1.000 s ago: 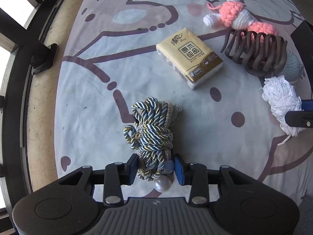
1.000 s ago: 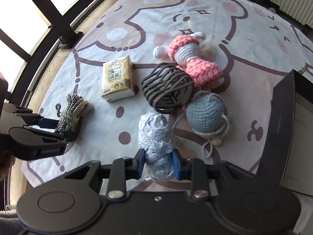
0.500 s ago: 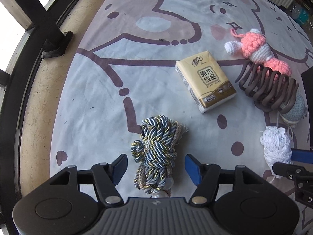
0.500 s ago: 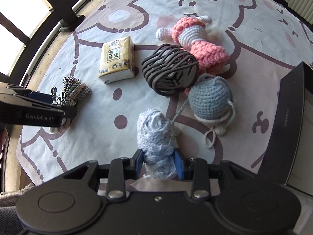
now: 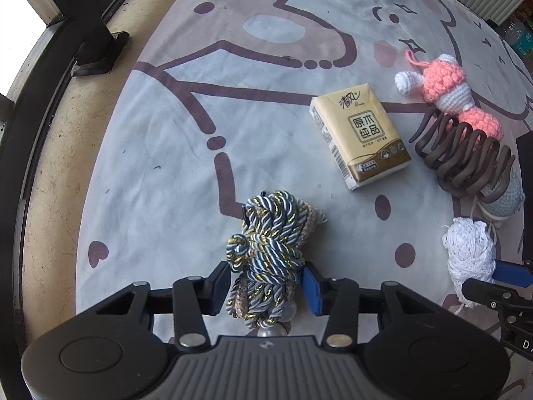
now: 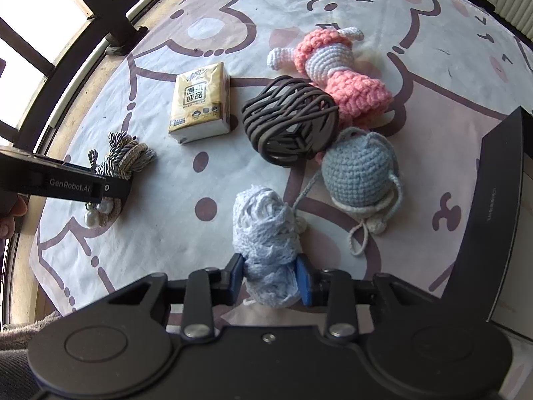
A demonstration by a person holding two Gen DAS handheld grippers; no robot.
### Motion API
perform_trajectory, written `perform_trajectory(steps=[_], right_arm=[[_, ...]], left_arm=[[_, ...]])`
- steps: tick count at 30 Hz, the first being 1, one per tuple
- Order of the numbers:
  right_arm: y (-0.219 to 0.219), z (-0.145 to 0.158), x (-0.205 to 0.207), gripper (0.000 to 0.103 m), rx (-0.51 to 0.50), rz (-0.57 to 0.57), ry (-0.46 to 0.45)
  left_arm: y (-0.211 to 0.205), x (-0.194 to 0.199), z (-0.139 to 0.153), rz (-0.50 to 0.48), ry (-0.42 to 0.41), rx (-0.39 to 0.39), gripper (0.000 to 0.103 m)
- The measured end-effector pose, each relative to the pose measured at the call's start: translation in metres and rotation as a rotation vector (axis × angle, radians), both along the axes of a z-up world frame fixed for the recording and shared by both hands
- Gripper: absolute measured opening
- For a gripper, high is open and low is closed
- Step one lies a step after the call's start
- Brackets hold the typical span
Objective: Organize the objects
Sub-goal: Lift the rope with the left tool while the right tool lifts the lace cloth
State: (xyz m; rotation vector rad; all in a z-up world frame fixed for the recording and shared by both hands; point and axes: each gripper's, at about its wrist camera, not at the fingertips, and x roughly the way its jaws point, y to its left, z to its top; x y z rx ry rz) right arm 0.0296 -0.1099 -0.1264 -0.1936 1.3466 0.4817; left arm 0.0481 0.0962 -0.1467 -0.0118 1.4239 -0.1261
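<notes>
A blue, white and gold twisted cord bundle with pearl ends lies on the cartoon-print mat. My left gripper points straight down over it. Its jaws are closing, and both pads touch the sides of the bundle's near end. In the right wrist view the cord bundle sits at the left, under the left gripper. My right gripper is closing on a white lace bundle, pads pressed into its near end. The lace bundle also shows at the right of the left wrist view.
A yellow tissue pack, a brown hair claw, a pink crochet doll and a blue crochet ball lie beyond the lace. A black box stands at the right. Dark window framing borders the stone ledge on the left.
The left jaws opened wide off the cord bundle, then came back in against it, and the left wrist rolled. The right gripper kept its hold on the lace bundle.
</notes>
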Motion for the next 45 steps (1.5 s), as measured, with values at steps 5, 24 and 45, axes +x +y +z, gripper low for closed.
perform_trajectory(steps=[5, 24, 45], right_arm=[[0.000, 0.005, 0.000, 0.032, 0.014, 0.005, -0.018], [-0.018, 0.045, 0.001, 0.029, 0.134, -0.090, -0.112], [0.003, -0.015, -0.010, 0.036, -0.081, 0.090, 0.037]], left_arm=[[0.002, -0.001, 0.008, 0.018, -0.040, 0.000, 0.046], [0.000, -0.003, 0.051, 0.096, -0.183, -0.074, 0.046], [-0.004, 0.000, 0.044, 0.104, -0.162, -0.066, 0.046]])
